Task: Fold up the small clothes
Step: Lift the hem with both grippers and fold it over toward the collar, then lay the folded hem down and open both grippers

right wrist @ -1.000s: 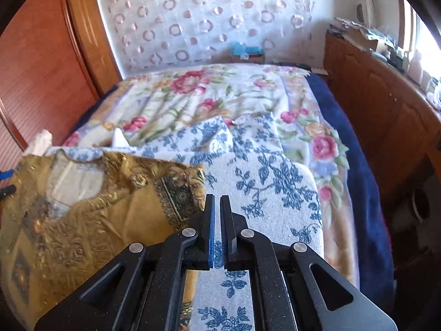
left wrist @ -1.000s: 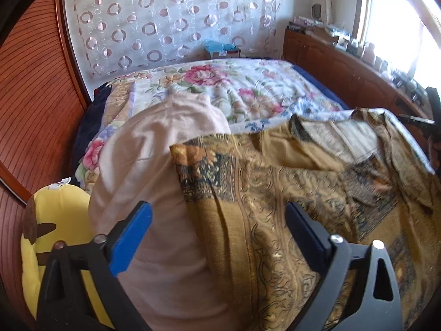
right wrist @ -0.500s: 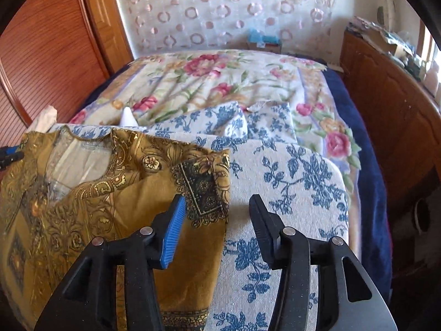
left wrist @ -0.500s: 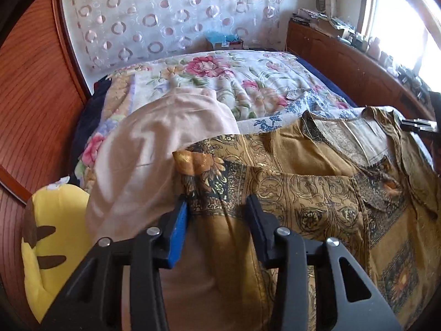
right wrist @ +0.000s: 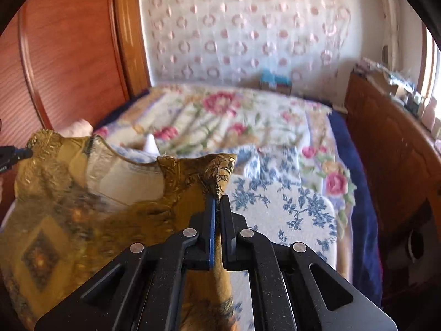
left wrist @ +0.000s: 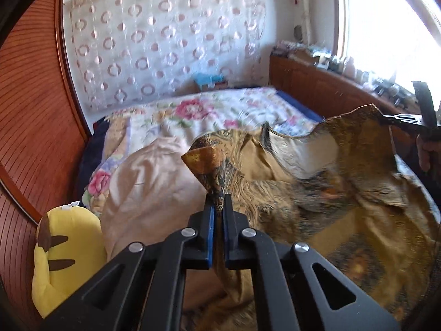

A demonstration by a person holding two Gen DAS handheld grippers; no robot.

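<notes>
Wardrobe (left wrist: 30, 104): red-brown ribbed wood, closing the far left of both views.
Plush (left wrist: 66, 251): yellow with brown marks, wedged at the left edge between wardrobe and pillow.
Pillow (left wrist: 148, 182): pale pink, just left of the top and partly under its raised corner.
Left gripper (left wrist: 217, 207): jaws pinched tight on one upper corner of the top; cloth bunches up out of the tips and hangs down between the fingers.
Top (left wrist: 317, 201): gold patterned garment with dark bands, its neckline edge lifted off the bed between the two grippers, its lower part lying on the blue-flowered cover; motion-blurred.
Right gripper (right wrist: 217, 201): jaws pinched tight on the opposite upper corner; in the left view it shows small at the far right, held by a hand (left wrist: 425, 153).
Cover (right wrist: 289, 207): white with blue sprigs, bare to the right of the top.
Bedspread (right wrist: 234, 115): rose-printed, stretching back to the curtain.
Curtain (left wrist: 165, 41): sheer, ring-patterned, across the far wall.
Cabinet (right wrist: 386, 143): low wooden run along the right, its top crowded with small items under the window.
</notes>
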